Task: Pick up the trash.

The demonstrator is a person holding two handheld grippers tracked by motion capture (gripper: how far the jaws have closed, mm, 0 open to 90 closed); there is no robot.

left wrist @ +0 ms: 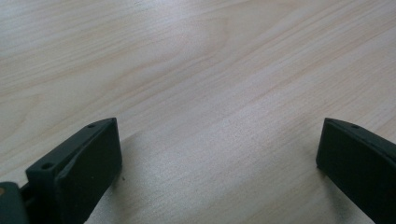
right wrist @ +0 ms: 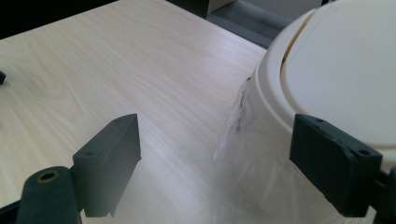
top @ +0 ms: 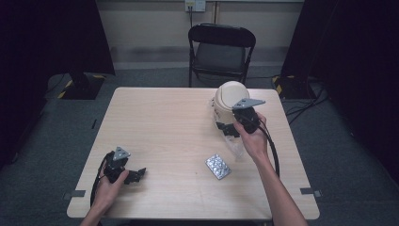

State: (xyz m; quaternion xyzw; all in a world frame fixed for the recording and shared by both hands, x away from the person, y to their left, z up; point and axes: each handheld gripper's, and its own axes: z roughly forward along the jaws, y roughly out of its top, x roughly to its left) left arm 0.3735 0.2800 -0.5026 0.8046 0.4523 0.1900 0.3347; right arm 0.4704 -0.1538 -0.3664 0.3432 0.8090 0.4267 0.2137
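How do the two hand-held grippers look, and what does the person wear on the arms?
Both the left gripper and the right gripper are black, each with two flat, blocky jaws that have small round holes near the edges. A grey three-cornered plate sits on top of each, and a black cable trails back from each. The forearms are bare; no sleeves show.

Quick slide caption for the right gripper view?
Open right claw beside the cream bin and its plastic liner.

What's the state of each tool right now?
Left tool: open, empty, low over the bare table.
Right tool: open, holding nothing, beside the cream lidded bin and its clear liner.
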